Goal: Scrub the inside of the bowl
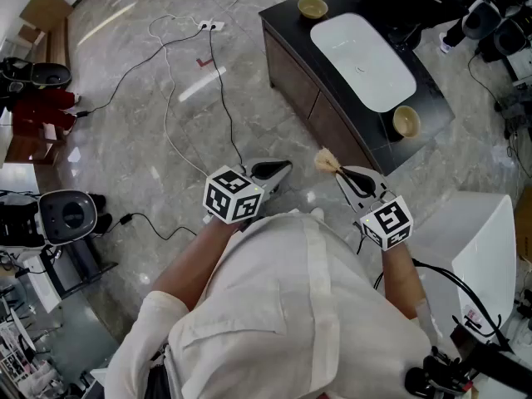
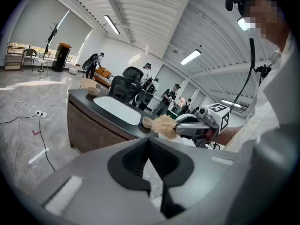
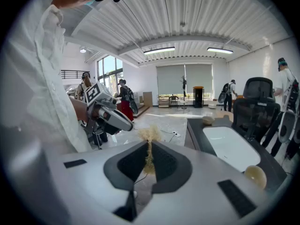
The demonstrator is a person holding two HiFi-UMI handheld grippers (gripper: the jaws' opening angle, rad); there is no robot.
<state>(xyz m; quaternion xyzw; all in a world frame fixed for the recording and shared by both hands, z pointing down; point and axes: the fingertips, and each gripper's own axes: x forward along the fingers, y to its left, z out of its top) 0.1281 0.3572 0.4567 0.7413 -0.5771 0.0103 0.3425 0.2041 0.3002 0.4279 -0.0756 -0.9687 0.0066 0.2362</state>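
Two tan bowls stand on a black counter (image 1: 287, 25): one (image 1: 406, 121) near its front corner, one (image 1: 312, 7) at the far end. My right gripper (image 1: 343, 174) is shut on a straw-coloured scrub brush (image 1: 326, 161), whose tuft sticks out past the jaw tips (image 3: 149, 136). The left gripper (image 1: 278, 170) is shut with nothing in it, its jaws meeting at the tips (image 2: 148, 139). Both grippers hang over the floor, short of the counter. From the left gripper view the brush (image 2: 164, 124) shows beside the near bowl (image 2: 147, 122).
A white sink basin (image 1: 362, 61) lies in the counter between the bowls. Cables (image 1: 170, 98) trail across the grey marble floor. A white stand (image 1: 478, 248) is at my right, and equipment (image 1: 66, 216) at my left. Several people stand far across the room (image 2: 96, 62).
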